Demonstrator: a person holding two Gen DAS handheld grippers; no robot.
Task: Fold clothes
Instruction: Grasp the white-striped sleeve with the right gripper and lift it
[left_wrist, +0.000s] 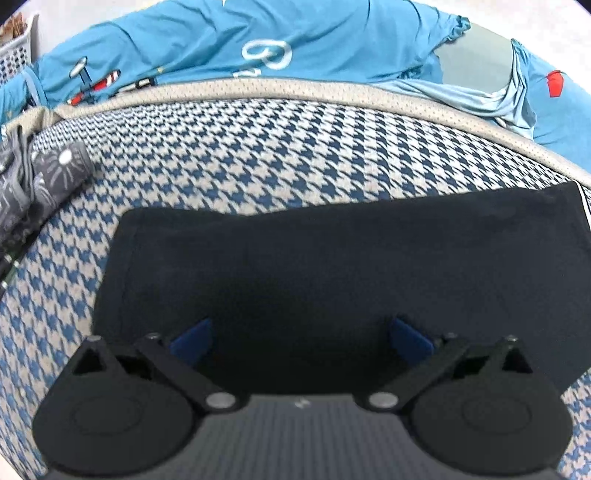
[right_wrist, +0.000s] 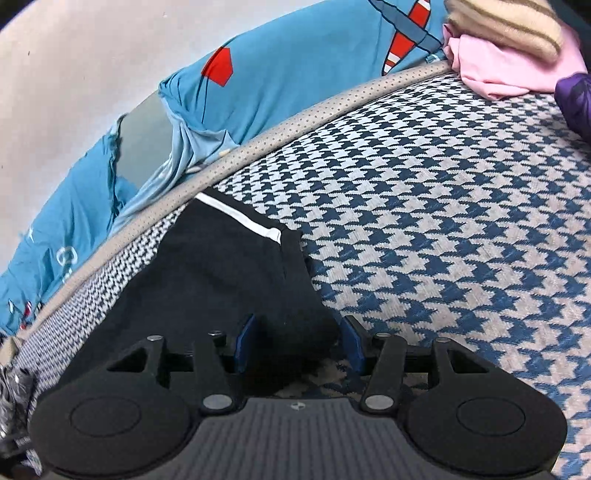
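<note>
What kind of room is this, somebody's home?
Probably a bedroom at home. A black garment lies on a houndstooth-patterned mattress, a blue cartoon-print bedsheet bunches behind it, and more clothes are piled at one corner.

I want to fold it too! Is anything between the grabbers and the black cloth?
Nothing visible. The flat black garment lies bare on the blue-and-white houndstooth cover, right under the open left gripper. Its corner sits between the right gripper's blue pads.
</note>
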